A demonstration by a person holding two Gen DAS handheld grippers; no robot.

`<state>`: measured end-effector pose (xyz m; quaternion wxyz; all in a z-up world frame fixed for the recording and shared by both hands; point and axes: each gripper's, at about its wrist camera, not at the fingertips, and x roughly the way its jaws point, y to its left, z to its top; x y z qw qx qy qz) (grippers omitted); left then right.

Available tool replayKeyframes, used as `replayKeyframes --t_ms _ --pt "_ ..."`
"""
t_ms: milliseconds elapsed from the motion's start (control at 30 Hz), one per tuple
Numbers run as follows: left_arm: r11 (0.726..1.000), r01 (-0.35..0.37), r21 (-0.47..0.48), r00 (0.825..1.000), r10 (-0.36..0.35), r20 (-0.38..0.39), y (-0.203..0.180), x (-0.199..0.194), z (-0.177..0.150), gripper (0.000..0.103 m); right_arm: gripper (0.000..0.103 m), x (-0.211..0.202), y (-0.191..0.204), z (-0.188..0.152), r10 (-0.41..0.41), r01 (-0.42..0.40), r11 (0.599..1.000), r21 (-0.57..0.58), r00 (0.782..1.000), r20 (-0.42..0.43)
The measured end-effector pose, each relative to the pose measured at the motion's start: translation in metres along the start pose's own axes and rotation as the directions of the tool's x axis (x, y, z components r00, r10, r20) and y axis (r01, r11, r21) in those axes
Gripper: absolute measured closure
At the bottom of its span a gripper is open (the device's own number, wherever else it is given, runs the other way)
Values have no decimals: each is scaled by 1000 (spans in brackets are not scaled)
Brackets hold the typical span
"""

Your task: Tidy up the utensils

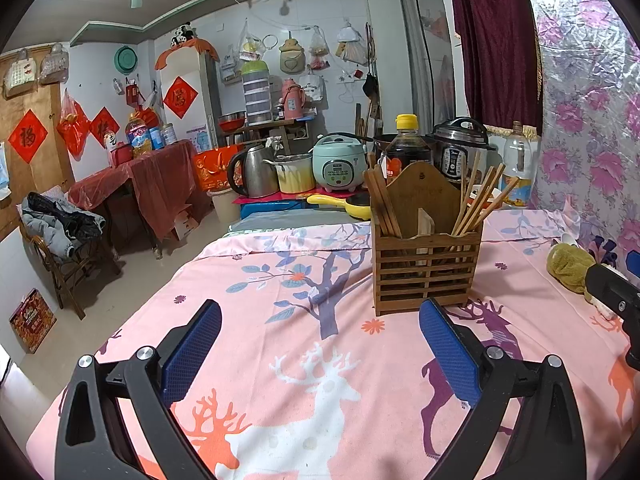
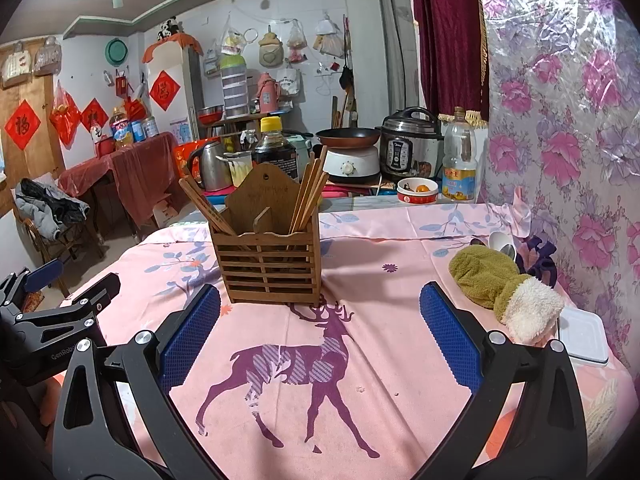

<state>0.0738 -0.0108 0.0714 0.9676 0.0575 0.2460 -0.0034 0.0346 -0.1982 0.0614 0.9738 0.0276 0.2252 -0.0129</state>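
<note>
With both sets of jaws spread wide and nothing between the blue pads, no grasp in progress. Left gripper (image 1: 320, 344) low over the pink deer-print cloth (image 1: 280, 320), wooden utensil holder (image 1: 426, 256) ahead and slightly right, well clear of the fingertips. Right gripper (image 2: 320, 332) likewise empty, hovering over the cloth with the holder straight ahead and a little left.

Progress, judging by layout: looks late-stage or nearly done for chopsticks. Two bundles of chopsticks (image 2: 308, 196) already upright-ish in the holder, one leaning in the left compartment, one in the right. Middle compartment apparently empty apart from the divider; interior below the slats hard to read.

Likely remaining: spoons (image 2: 502, 242) lying on the cloth far right, just behind the green plush mitt (image 2: 492, 280), near the floral wall covering. Count and type unclear, partly hidden. Probably the right gripper's job, given proximity.

Also on the cloth: white lidded box (image 2: 582, 338) at right edge, contents not visible. Beyond the table edge, small bowl (image 2: 417, 192) with something orange inside.
</note>
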Motion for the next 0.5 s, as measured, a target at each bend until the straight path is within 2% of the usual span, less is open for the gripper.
replayKeyframes --t_ms 500 --pt "1000 -19 -11 1000 19 6 10 -2 -3 6 7 0 -1 1 -1 1 1000 1 1000 1"
